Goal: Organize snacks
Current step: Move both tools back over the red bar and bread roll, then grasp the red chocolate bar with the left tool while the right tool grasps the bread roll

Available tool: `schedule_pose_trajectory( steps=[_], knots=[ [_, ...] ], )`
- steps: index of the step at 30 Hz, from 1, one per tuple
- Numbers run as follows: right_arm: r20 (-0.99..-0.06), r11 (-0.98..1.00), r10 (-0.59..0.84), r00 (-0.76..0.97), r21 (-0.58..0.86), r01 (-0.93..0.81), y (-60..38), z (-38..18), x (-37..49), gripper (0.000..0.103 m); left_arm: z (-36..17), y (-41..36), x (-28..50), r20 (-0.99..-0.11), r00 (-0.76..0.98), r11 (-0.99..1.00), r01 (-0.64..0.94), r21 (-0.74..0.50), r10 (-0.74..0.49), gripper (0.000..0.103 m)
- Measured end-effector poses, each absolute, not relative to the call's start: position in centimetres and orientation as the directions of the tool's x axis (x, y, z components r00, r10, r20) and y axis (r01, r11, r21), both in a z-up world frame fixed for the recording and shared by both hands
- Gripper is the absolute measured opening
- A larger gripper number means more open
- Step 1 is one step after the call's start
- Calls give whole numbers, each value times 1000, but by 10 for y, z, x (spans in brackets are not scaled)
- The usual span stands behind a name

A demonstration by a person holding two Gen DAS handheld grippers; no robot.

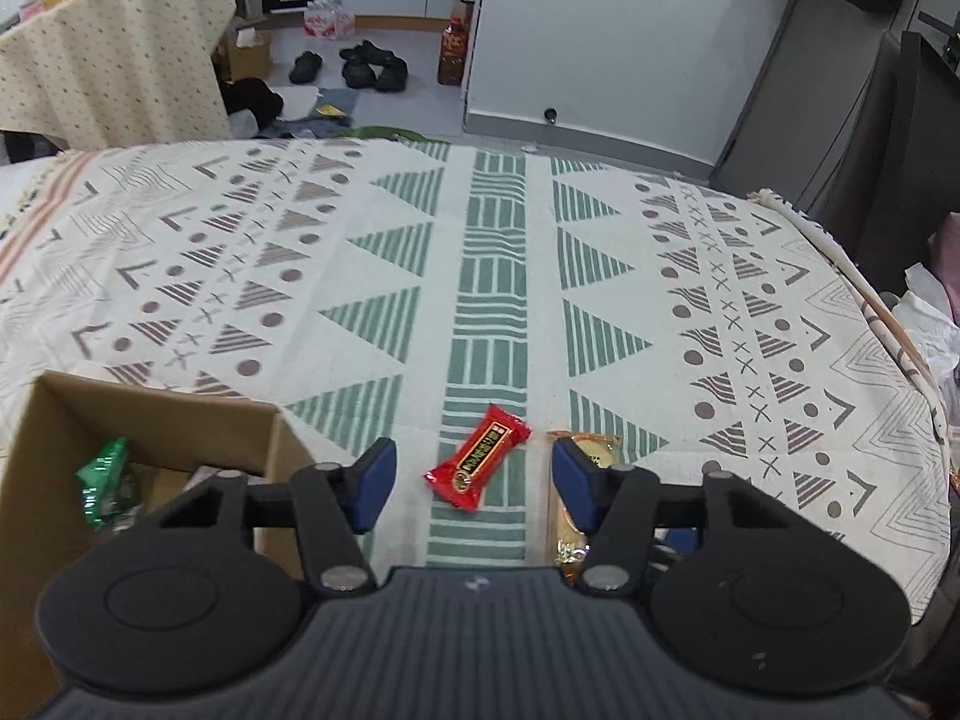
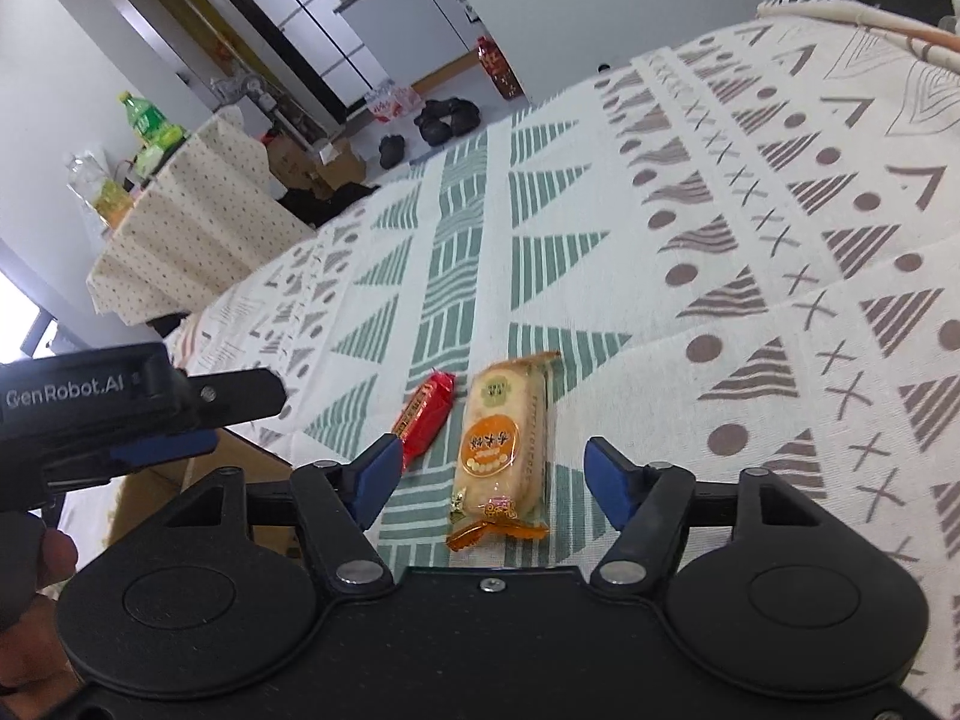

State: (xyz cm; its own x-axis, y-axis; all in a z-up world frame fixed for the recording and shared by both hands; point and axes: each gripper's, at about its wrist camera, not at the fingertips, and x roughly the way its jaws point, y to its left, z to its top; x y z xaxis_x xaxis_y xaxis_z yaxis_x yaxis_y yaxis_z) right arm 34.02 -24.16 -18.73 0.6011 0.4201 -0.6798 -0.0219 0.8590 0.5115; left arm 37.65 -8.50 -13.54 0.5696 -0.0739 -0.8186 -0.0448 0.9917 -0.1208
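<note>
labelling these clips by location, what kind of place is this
Most likely a lived-in home or small apartment room, not a lab. Shoes lie on the floor, a side table holds drink bottles, and the snacks sit on a patterned tablecloth beside a cardboard box.

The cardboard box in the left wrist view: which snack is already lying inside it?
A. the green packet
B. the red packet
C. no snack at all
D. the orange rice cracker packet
A: a green packet lies inside the cardboard box, while the red packet and the orange rice cracker packet lie on the patterned cloth.
</note>
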Motion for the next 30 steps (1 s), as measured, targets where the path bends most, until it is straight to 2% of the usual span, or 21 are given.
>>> schedule_pose_trajectory(
  steps=[4, 9, 10, 12, 21, 30],
  knots=[
    [-695, 870, 400, 597, 493, -8, -232, -198, 351, 59, -147, -84, 385, -832, 547, 989, -45, -141, -94, 49],
    [-726, 891, 385, 570, 453, -24, -218, -213, 360, 56, -159, -85, 395, -846, 523, 988, -49, -147, -100, 48],
    [-728, 901, 372, 576, 433, -34, -216, -214, 360, 54, -161, -85, 397, -849, 518, 988, -52, -147, -99, 48],
    [-746, 920, 338, 574, 390, -36, -216, -211, 360, 37, -166, -86, 400, -853, 514, 987, -61, -146, -94, 48],
    [-767, 942, 272, 582, 336, 3, -235, -207, 357, 36, -190, -100, 415, -868, 492, 993, -54, -110, -69, 48],
    [-747, 921, 275, 605, 385, 56, -261, -203, 359, 41, -211, -104, 426, -872, 489, 993, -100, -62, -6, 47]
  ],
)
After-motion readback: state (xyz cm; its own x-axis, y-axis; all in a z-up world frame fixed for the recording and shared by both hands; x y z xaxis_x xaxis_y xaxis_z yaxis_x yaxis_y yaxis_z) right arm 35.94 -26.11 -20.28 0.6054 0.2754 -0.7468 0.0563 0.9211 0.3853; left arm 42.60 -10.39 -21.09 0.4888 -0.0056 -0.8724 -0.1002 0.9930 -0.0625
